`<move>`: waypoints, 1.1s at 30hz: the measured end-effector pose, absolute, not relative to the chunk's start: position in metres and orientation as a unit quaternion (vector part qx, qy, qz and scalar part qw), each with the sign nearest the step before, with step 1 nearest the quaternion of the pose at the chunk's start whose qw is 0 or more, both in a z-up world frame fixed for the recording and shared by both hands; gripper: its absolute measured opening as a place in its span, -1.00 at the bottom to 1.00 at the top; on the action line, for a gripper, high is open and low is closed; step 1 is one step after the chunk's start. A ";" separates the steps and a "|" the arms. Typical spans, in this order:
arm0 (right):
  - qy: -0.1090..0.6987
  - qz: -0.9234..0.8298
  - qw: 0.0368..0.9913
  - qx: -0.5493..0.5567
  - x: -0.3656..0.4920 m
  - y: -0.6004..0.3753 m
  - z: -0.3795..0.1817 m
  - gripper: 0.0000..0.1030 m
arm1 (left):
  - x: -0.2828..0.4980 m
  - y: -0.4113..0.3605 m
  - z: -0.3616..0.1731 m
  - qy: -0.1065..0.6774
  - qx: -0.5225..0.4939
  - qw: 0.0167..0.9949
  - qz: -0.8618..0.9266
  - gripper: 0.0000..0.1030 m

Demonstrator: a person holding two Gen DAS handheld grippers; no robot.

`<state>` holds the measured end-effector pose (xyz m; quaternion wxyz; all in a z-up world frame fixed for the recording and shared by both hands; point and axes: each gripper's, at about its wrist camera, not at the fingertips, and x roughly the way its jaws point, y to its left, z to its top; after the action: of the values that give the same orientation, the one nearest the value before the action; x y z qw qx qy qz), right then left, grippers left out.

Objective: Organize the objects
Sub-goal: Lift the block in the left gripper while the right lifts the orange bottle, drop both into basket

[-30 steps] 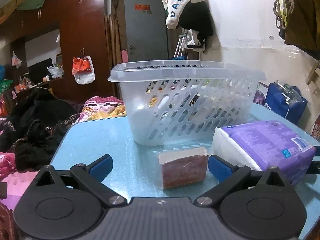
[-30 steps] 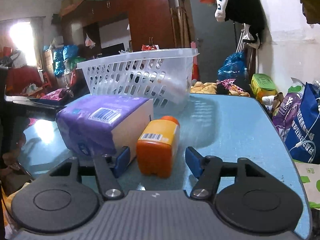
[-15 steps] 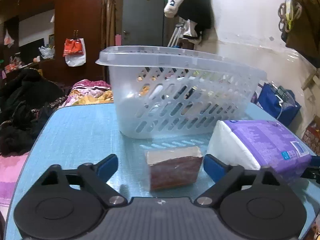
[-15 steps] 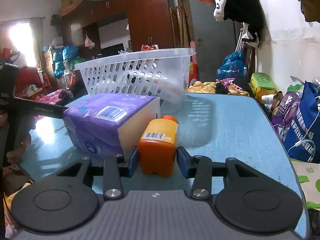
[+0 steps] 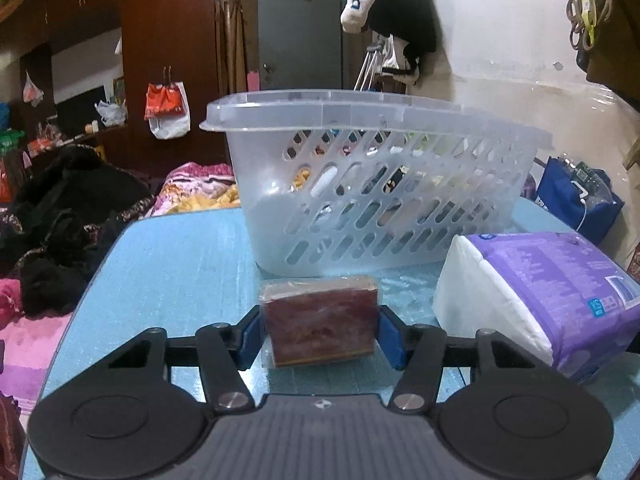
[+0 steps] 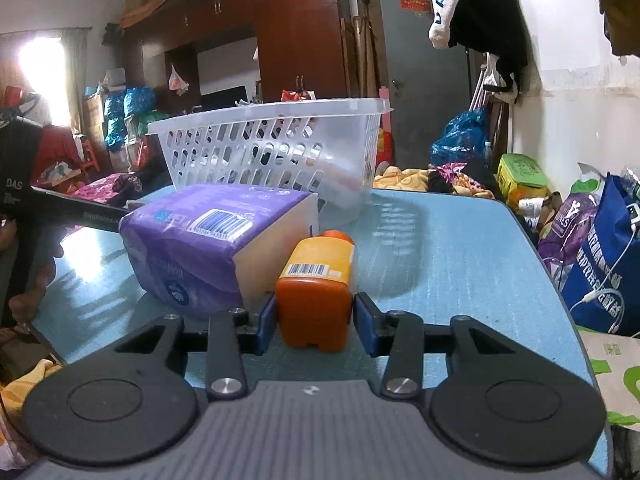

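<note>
In the left wrist view my left gripper (image 5: 319,332) is shut on a wrapped reddish-brown block (image 5: 320,322) that rests on the blue table (image 5: 176,264). A clear slotted plastic basket (image 5: 372,184) stands just behind it. In the right wrist view my right gripper (image 6: 314,322) is shut on an orange bottle (image 6: 316,288) lying on its side on the table (image 6: 452,248). A purple tissue pack (image 6: 216,240) lies against the bottle's left; it also shows in the left wrist view (image 5: 552,292). The basket (image 6: 276,156) stands behind the pack.
The table's edges (image 6: 560,292) lie close on the right. Blue and purple bags (image 6: 600,256) stand beside the table. The left gripper's handle (image 6: 60,212) reaches in from the left. Piled clothes (image 5: 60,216) lie off the table's left side.
Both grippers have closed from wide open. The left one moved forward and shut on the reddish-brown block. The right one shut on the orange bottle.
</note>
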<state>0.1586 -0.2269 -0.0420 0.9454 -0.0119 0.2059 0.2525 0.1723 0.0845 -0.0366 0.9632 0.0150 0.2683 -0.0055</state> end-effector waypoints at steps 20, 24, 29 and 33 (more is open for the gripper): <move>0.177 0.259 0.949 0.041 0.161 -0.256 -0.018 -0.16 | 0.149 0.094 -0.027 0.206 -0.001 0.979 0.001 0.20; 0.173 0.259 0.949 0.055 0.162 -0.262 -0.011 -0.16 | 0.141 0.098 -0.024 0.187 -0.010 0.982 -0.002 0.20; 0.155 0.281 0.945 0.066 0.165 -0.262 0.018 -0.16 | 0.129 0.097 -0.005 0.163 -0.015 0.987 0.003 0.19; 0.128 0.289 0.947 0.054 0.174 -0.246 0.054 -0.16 | 0.125 0.092 0.036 0.130 -0.005 0.992 -0.002 0.19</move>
<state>0.1744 -0.2460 0.0539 0.9472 0.0538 0.1278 0.2890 0.1248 0.0923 0.0359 0.9915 -0.0047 0.1299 -0.0017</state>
